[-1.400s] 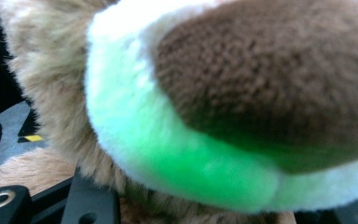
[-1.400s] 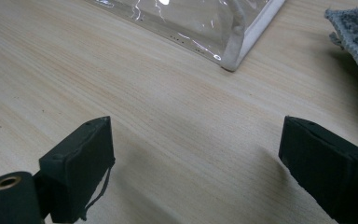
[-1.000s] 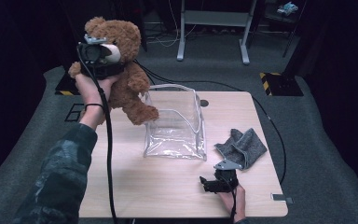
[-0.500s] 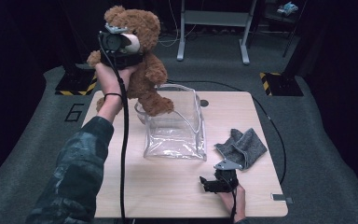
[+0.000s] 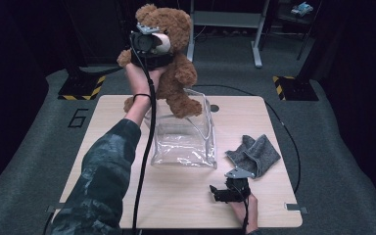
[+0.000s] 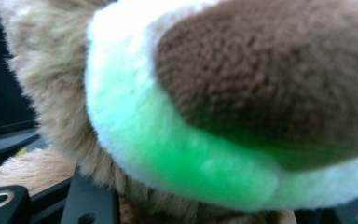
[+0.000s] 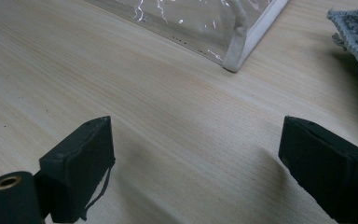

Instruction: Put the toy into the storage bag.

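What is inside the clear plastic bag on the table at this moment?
The clear plastic bag looks empty: the wooden table shows through its walls. The teddy bear, gripped by the left tool, hangs above its opening, and one leg hides part of the far rim.

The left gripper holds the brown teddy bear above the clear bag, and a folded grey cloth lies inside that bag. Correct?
Not quite. The high view shows the grey cloth on the table beside the clear bag, not inside. The left gripper does hold the teddy bear above it.
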`<state>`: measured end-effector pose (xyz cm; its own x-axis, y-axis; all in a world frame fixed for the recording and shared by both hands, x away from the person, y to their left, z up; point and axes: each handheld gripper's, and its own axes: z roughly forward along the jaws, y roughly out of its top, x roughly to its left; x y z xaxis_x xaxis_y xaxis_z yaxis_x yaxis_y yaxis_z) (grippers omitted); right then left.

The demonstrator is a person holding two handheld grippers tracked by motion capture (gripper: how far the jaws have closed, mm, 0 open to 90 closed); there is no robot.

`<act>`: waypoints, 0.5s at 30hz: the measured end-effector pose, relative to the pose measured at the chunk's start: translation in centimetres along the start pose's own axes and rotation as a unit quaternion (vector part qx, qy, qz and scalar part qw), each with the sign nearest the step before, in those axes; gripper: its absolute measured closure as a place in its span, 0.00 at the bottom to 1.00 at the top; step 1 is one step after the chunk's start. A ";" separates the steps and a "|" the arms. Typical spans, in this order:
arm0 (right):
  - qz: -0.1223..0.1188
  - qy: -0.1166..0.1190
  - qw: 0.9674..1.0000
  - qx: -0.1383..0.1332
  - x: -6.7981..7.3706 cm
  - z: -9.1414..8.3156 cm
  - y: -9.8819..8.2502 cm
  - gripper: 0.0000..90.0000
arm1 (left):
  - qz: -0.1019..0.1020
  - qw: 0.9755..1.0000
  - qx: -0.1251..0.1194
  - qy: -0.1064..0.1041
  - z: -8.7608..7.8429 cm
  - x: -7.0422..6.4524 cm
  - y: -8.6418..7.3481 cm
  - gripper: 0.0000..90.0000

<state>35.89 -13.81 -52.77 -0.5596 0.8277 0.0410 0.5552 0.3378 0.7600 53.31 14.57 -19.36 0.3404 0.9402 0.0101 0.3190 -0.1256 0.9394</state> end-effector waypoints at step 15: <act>-0.004 -0.001 1.000 0.000 0.0 0.0 0.0 0.11 | -0.026 0.999 -0.017 -0.035 3.5 -1.1 -3.0 0.49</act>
<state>35.85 -13.83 -52.78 -0.5628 0.8259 0.0339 0.5503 0.3437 0.7609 55.08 12.83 -23.33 0.3851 0.9209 -0.0606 0.3073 -0.0660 0.9493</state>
